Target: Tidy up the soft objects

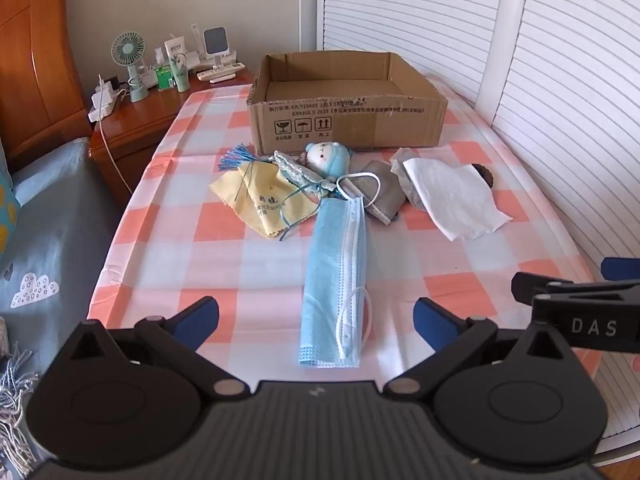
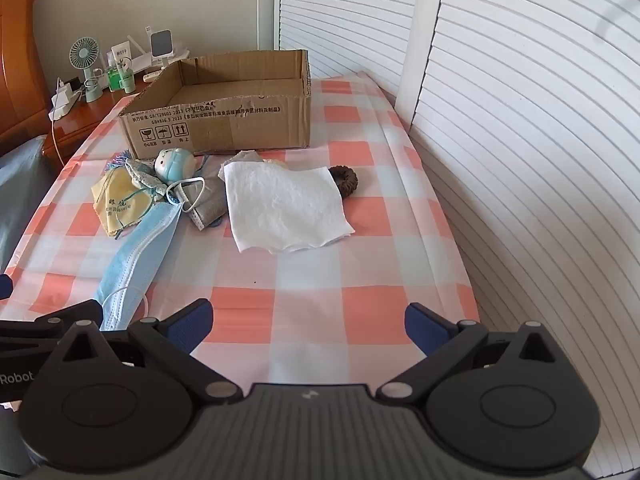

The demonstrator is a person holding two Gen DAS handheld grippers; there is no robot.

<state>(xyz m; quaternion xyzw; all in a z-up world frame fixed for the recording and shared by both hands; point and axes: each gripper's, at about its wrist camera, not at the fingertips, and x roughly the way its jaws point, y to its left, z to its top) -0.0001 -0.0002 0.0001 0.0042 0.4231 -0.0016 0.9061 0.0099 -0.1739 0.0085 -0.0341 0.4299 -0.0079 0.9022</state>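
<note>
Here both the left gripper (image 1: 316, 320) and right gripper (image 2: 307, 322) hover wide apart, holding nothing, above the checked bench (image 1: 248, 264). The soft objects (image 1: 340, 184) lie heaped just before the cardboard box (image 1: 348, 120).

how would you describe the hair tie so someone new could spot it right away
Start at the cardboard box on the checked tablecloth, then drop to the white tissue lying in front of it. The hair tie peeks out from under the tissue's far right corner. It is the only dark brown, ring-shaped thing there.
</note>
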